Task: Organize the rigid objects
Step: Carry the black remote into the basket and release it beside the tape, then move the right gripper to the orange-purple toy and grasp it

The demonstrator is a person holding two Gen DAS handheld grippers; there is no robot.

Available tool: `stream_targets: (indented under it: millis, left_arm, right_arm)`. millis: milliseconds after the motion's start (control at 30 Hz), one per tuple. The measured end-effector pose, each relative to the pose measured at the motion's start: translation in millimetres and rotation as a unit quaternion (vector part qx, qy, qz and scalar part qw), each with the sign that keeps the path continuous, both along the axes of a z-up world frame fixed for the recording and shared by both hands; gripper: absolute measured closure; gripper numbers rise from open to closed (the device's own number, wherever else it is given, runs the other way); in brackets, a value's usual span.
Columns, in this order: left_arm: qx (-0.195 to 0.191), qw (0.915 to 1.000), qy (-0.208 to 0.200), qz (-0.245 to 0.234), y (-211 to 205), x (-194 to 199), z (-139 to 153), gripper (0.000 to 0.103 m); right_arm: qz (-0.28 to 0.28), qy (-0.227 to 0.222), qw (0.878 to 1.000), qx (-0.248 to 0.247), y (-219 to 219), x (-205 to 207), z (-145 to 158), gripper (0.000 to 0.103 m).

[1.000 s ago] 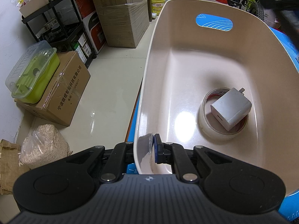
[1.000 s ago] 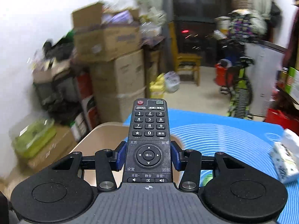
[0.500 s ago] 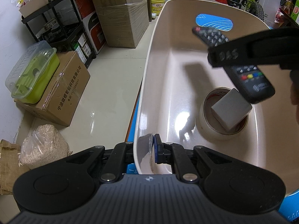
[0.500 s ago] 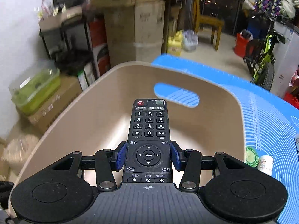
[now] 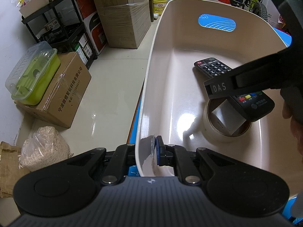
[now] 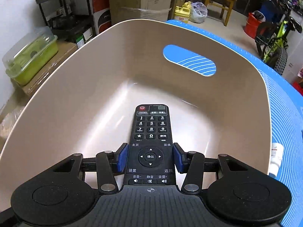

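A person is working with two handheld grippers over a beige plastic tub [image 5: 162, 60] sitting on a blue mat [image 6: 284, 109]. The left gripper [image 5: 154, 150], at the bottom centre of its view, is pinching the tub's near rim, its jaws closed narrowly on the thin wall. The right gripper [image 6: 150, 157] is clamping a black remote control [image 6: 150, 132] between its blue pads [image 6: 121, 158], gripping it at the round navigation buttons. The remote is pointing down into the tub, at the right of the left view, its rear end above a roll of tape [image 5: 225, 130] holding a white charger block [image 5: 227, 121]. Cardboard boxes [image 5: 123, 13] are standing at upper left.
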State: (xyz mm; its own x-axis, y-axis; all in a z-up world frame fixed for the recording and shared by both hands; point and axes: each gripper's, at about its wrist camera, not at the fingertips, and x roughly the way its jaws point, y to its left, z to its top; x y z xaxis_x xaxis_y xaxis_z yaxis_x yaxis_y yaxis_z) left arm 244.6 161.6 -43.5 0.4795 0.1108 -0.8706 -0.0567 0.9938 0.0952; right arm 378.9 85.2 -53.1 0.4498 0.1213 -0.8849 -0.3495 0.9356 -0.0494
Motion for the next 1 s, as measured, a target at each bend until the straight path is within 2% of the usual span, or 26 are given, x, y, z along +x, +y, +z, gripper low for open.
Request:
stream_targets:
  millis: [100,300,400,700,833,1000]
  left_arm:
    - [0.000,1.0000,0.000,0.000,0.0,0.0,0.0,0.091]
    - [0.000,1.0000,0.000,0.000,0.0,0.0,0.1,0.091]
    - [0.000,1.0000,0.000,0.000,0.0,0.1,-0.2,0.091]
    - [0.000,1.0000,0.000,0.000,0.0,0.1,0.1,0.091]
    - [0.000,1.0000,0.000,0.000,0.0,0.1,0.3,0.091]
    - [0.002,1.0000,0.000,0.000,-1.4,0.2,0.5,0.091]
  right_arm:
    - [0.007,0.001,1.000,-0.009,3.0,-1.6,-0.7,0.043]
    - [0.004,-0.004,1.000,0.013,-5.5,-3.1,6.4,0.034]
    - [0.000,-0.025,0.999,0.035,-14.7,-8.7,20.6,0.030]
    - [-0.017,-0.097,0.992,0.079,-55.4,-26.0,68.7,0.028]
    - [-0.036,-0.131,0.987,0.091,-89.3,-36.6,86.1,0.027]
    - [-0.084,-0.167,0.977,0.099,-141.1,-51.5,94.6,0.025]
